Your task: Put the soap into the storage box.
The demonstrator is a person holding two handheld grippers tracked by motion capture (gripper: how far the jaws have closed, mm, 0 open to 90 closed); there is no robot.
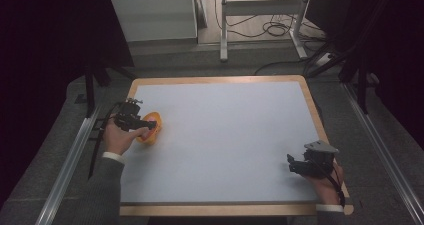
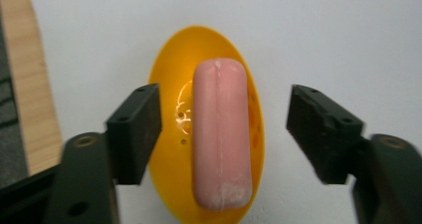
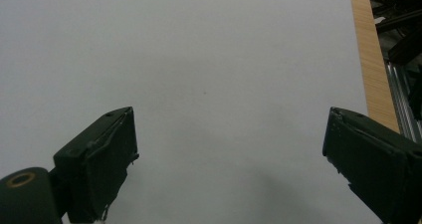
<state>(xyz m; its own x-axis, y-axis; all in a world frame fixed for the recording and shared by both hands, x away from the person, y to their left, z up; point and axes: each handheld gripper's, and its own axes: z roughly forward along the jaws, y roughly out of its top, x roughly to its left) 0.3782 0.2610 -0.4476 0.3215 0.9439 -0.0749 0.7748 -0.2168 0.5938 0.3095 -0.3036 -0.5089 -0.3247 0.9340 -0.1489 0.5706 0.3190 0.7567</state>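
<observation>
Over orange bowl (image 2: 171, 134), unmarked pink sausage (image 2: 220, 134)

A white, wood-edged table (image 1: 240, 135) bears an orange bowl (image 1: 150, 127).

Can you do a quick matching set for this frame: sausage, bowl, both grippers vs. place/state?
Things:
1. pink sausage
2. orange bowl
3. left gripper
4. right gripper

Places or states:
A. open over bare table near the right front corner
B. open, jaws either side of the sausage
C. on the table near its left edge
D. lying in the bowl

Pairs: 1-D, 2-C, 3-B, 4-A
</observation>
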